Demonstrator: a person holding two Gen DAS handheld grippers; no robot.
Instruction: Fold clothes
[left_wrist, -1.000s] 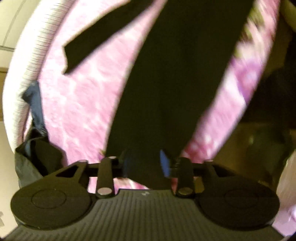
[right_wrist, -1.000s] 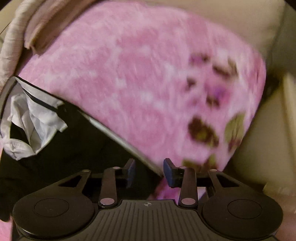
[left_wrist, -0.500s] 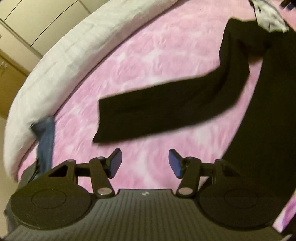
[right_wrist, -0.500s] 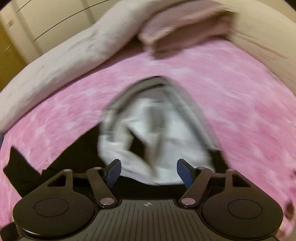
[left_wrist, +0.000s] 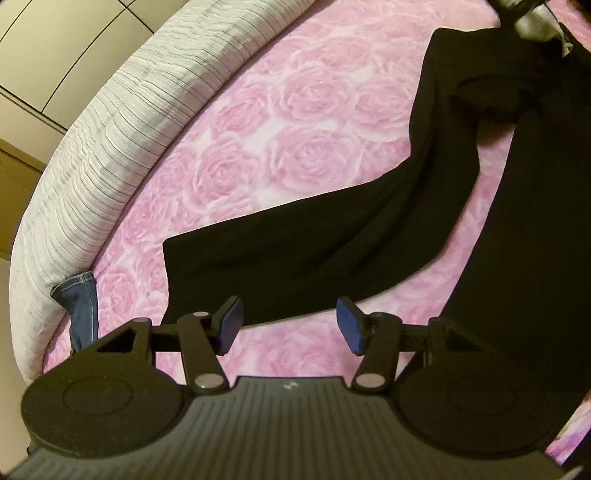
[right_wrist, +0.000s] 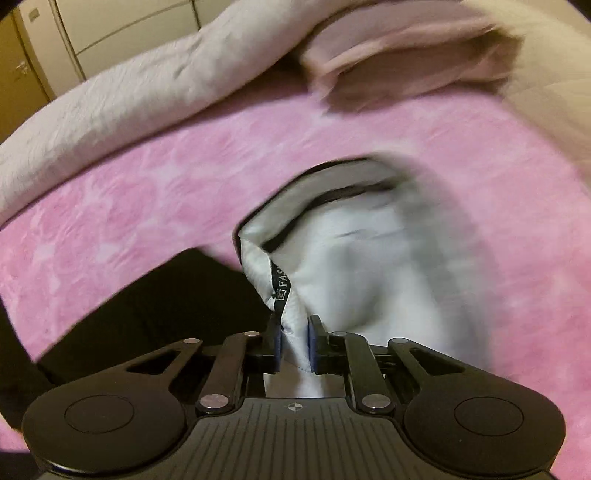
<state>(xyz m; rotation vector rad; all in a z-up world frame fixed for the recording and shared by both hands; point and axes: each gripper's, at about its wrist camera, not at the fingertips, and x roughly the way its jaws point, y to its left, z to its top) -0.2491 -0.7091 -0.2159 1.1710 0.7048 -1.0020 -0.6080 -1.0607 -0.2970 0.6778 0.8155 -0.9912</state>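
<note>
- Black garment (left_wrist: 535, 221) lies spread on the pink rose blanket (left_wrist: 295, 110) of the bed, one long sleeve (left_wrist: 332, 251) stretched sideways.
- Right hand-held gripper (right_wrist: 293, 343) has just been closing; its jaws now pinch the white lining (right_wrist: 351, 277) at the collar, by the label (right_wrist: 279, 284).
- That bite looks thin: a pull could slip the lining free or drag only the inner layer, bunching the fold.
- Left hand-held gripper (left_wrist: 288, 325) hangs released, jaws apart, just above the sleeve near its cuff; clenching here might catch blanket pile too.
- The jeans (left_wrist: 79, 306) at the bed's edge lie well clear.
</note>
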